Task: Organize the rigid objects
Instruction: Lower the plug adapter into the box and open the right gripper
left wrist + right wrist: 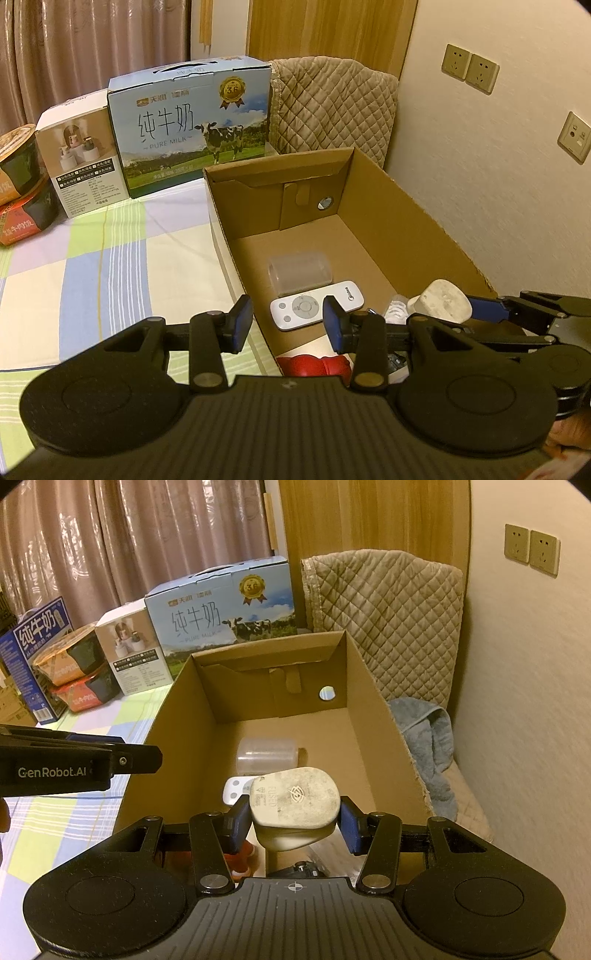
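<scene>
Plug [295,805]: off-white, scuffed and grimy, rounded body tapering to one end, flat top stamped "FUSED" beside a round emblem. Clamped between the blue pads [238,827] of the right gripper [294,827], held above the near end of the box [373,709].

Box: open brown cardboard, round hole in the far wall. Inside lie a clear plastic cup [301,271] on its side and, just in front of it, a white remote [316,305].

Left gripper [288,325]: jaws spread, holding nothing, straddling the box's left wall.

Milk carton [192,122]: stands behind the box.
</scene>
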`<state>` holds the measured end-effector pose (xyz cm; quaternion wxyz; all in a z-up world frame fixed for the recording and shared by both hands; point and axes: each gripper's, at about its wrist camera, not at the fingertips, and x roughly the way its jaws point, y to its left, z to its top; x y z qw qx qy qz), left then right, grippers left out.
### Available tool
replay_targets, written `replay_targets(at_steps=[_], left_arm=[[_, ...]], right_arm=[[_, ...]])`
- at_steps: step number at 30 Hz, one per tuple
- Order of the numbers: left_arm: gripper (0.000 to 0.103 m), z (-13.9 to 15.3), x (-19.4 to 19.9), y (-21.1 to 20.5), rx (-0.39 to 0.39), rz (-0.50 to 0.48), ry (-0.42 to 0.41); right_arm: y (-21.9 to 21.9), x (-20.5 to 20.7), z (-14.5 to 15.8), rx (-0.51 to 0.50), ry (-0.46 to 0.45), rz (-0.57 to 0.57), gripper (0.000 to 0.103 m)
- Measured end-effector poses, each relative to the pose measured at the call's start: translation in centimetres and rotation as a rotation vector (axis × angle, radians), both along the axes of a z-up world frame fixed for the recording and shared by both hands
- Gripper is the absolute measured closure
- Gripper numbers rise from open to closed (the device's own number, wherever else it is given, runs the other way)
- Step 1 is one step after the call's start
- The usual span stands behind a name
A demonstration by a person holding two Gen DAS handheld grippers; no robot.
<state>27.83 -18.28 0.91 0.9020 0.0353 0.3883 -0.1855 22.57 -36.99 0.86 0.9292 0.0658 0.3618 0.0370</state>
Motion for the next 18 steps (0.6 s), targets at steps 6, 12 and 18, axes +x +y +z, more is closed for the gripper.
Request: replay_targets(at_steps=[6,12,18], left_arm=[[0.063,0.3,0.1,0.3,-0.005,0.005,-0.005],[0.059,0.8,-0.5,0.7,-0.011,0.015,-0.015],[0.054,1.4,-1.8,1.3,-0.010,0.035,-0.014]], right_arm=[[-0.2,0.5,-0.3,0.024,-0.004,0.006,0.056],[-1.2,-0.1,0.7,0.050,-0.059,-0.033,0.043],[-1.8,-1.6,1.5,0.054,-0.048,-0.062,0.041]])
